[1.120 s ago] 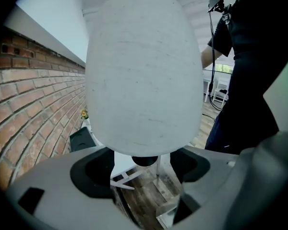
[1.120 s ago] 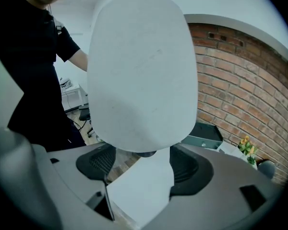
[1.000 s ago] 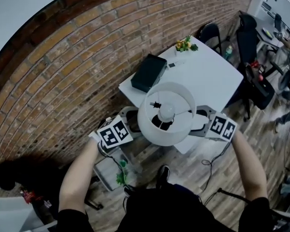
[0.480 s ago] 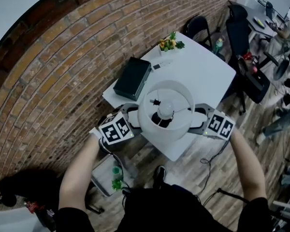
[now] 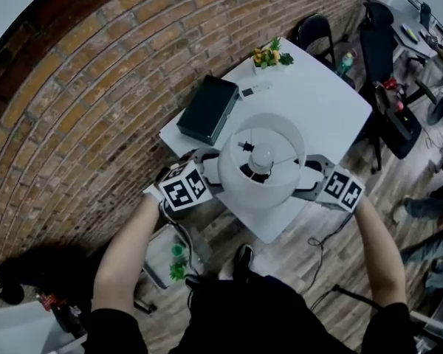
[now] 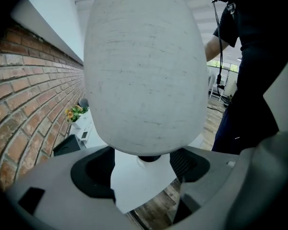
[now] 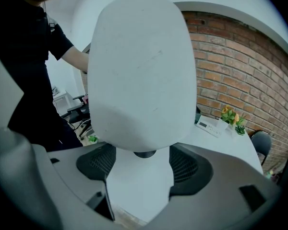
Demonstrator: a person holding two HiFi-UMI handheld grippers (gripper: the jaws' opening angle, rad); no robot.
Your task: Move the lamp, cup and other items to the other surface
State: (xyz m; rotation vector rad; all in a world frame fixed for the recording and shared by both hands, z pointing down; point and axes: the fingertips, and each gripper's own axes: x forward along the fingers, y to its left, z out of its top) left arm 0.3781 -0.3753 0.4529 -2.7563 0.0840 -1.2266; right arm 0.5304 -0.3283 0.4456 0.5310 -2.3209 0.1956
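A lamp with a white drum shade (image 5: 244, 190) and a bare bulb (image 5: 262, 157) hangs over the near corner of the white table (image 5: 317, 109). My left gripper (image 5: 214, 175) reaches under the shade from the left and my right gripper (image 5: 310, 179) from the right. In the left gripper view the shade (image 6: 144, 71) lies above the wide-spread jaws of my left gripper (image 6: 144, 171), with the dark lamp neck (image 6: 149, 158) just under it. The right gripper view shows the same: shade (image 7: 144, 71) over my right gripper (image 7: 139, 171). No pad visibly presses on anything. The lamp's base is hidden.
On the table lie a black box (image 5: 208, 109), a small white device (image 5: 255, 89) and a pot of flowers (image 5: 272, 54). A brick wall (image 5: 96, 109) runs along the left. Chairs (image 5: 380, 50) stand behind the table. A low stand with green items (image 5: 176, 260) sits by my feet.
Both grippers and the lamp have moved forward from the table's near edge to above its near corner, and sunk a little. The jaws look unchanged.
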